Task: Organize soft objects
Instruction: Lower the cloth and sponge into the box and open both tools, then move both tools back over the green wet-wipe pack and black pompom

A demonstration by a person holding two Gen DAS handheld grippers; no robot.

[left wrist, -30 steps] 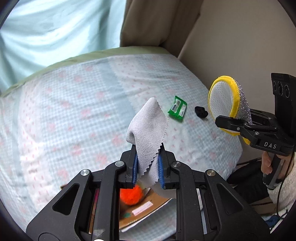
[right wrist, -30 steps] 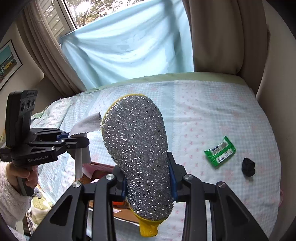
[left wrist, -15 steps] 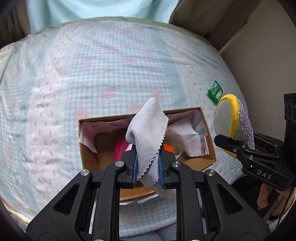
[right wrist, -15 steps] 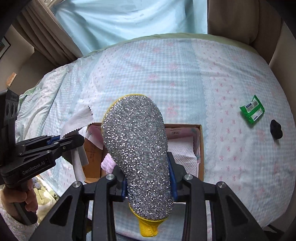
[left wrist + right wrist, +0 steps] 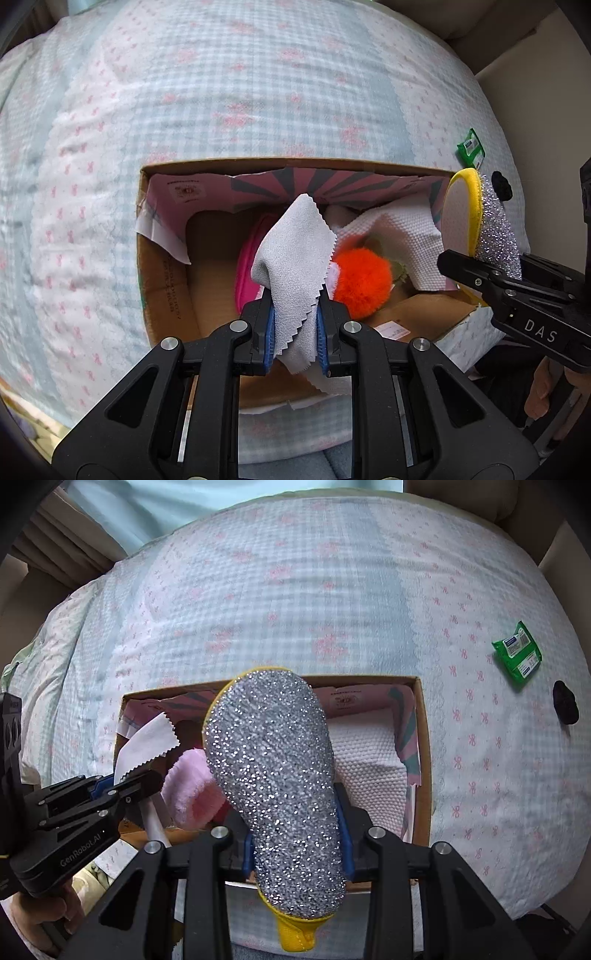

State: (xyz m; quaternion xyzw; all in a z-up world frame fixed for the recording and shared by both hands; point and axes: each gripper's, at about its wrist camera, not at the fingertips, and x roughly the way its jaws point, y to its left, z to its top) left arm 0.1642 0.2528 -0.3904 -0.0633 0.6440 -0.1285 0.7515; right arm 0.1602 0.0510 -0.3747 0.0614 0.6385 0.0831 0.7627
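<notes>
My left gripper [image 5: 295,325] is shut on a grey cloth [image 5: 295,258] with zigzag edges and holds it above the open cardboard box [image 5: 162,258]. My right gripper [image 5: 297,834] is shut on a silver glitter sponge [image 5: 273,768] with a yellow back, also over the box [image 5: 423,738]. The sponge shows in the left wrist view [image 5: 491,229] at the box's right end. The left gripper and cloth [image 5: 147,738] show at the left of the right wrist view. Inside the box lie an orange pompom [image 5: 364,280], a pink fluffy item [image 5: 192,790] and a white textured cloth [image 5: 365,760].
The box sits near the front edge of a bed with a checked blue and pink sheet [image 5: 295,609]. A green packet [image 5: 517,655] and a small black object [image 5: 565,707] lie on the sheet to the right of the box. A wall stands at far right.
Both grippers have tilted down and come closer over the box, which now fills the middle of both views. Each still holds its item.
</notes>
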